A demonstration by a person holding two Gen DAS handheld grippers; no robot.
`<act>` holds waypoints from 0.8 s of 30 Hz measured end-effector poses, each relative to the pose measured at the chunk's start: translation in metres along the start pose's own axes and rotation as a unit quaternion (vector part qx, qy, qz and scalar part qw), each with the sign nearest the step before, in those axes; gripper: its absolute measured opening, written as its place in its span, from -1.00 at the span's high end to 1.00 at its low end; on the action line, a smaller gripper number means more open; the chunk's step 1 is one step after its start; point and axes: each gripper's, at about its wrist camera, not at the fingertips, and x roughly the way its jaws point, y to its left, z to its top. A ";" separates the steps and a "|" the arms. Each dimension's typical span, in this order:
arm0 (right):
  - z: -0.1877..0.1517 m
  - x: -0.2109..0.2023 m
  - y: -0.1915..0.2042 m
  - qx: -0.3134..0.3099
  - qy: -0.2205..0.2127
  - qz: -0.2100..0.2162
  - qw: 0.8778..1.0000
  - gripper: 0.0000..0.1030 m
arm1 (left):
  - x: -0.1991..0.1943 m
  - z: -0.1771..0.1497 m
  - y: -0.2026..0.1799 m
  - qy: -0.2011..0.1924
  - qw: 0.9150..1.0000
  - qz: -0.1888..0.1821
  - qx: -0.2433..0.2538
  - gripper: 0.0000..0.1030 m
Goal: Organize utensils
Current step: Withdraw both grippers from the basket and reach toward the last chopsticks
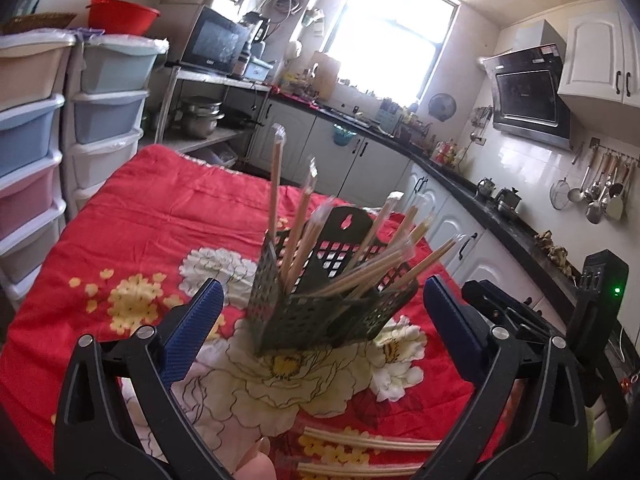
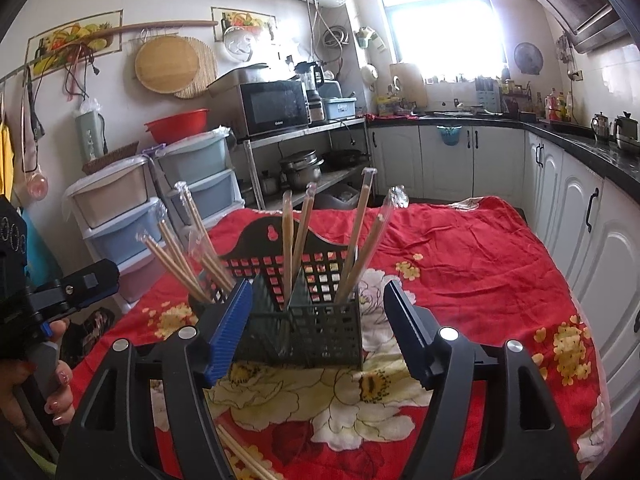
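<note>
Both grippers hovering near the black perforated utensil caddy (image 1: pixel 320 312), holding nothing.

Caddy is standing upright on the red floral cloth (image 1: pixel 120 220), wrapped chopsticks (image 1: pixel 298 228) leaning out of its compartments. Left gripper (image 1: pixel 320 320) is resting spread wide, empty. Right gripper (image 2: pixel 316 328) is sitting parted, caddy beyond its blue pads, not pinched. Left view alone is showing loose chopsticks (image 1: pixel 368 442) lying near; right view alone is showing the left hand (image 2: pixel 40 384).
</note>
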 end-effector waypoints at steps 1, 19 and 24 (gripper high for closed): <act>-0.001 0.000 0.000 -0.001 0.002 0.000 1.000 -0.28 | 0.001 -0.002 0.002 0.004 1.000 0.003 -0.003 -0.79; -0.026 0.004 0.016 -0.040 0.050 0.019 0.998 -0.29 | 0.003 -0.040 0.024 0.058 0.998 0.024 -0.031 -0.79; -0.032 0.007 0.021 -0.050 0.062 0.024 0.997 -0.29 | 0.004 -0.051 0.026 0.074 0.996 0.028 -0.030 -0.79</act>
